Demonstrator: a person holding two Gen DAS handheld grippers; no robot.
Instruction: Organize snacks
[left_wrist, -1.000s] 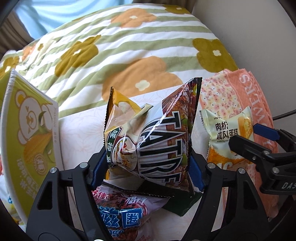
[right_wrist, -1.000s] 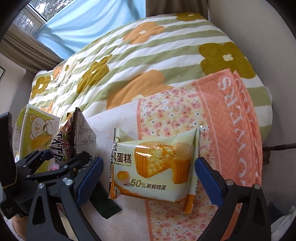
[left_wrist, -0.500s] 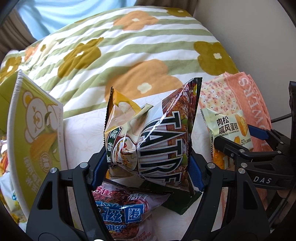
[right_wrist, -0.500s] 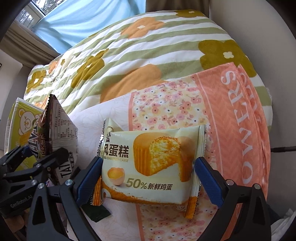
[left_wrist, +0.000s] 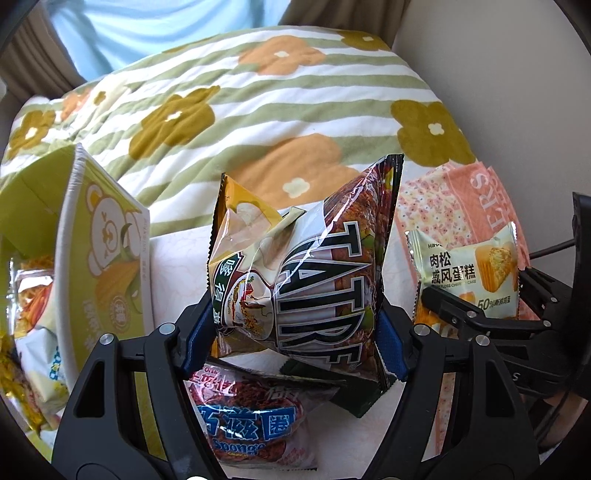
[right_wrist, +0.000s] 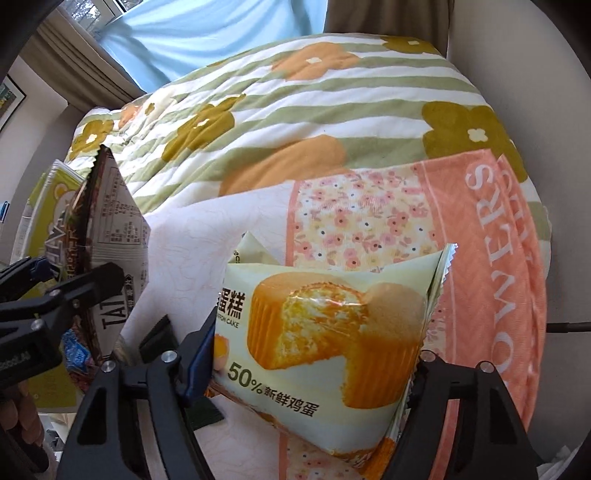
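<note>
Clamped between the blue pads of the left gripper (left_wrist: 295, 338) was a dark chip bag (left_wrist: 325, 280) lettered TATRE, held upright above the white floral cloth (left_wrist: 177, 266). Below that bag, on the cloth, lay a red-and-blue Sponge snack packet (left_wrist: 251, 417), partly overlapped by a dark green wrapper (left_wrist: 354, 400). Left of the chip bag stood a yellow-green bear box (left_wrist: 107, 269) with more packets inside it. Right of the chip bag, the pale cake packet (left_wrist: 469, 273) sat in the other claw, over a pink flowered towel (left_wrist: 454, 199).

From the right wrist, the right gripper (right_wrist: 314, 363) was closing, and its fingers pressed both side edges of the cake packet (right_wrist: 332, 343), which stood tilted off the pink flowered towel (right_wrist: 491, 258). Left of that packet, the chip bag (right_wrist: 114, 236) showed its printed back, gripped in the left claw, with the bear box (right_wrist: 40, 206) behind it. Beyond everything lay a striped flower quilt (right_wrist: 295, 118).
</note>
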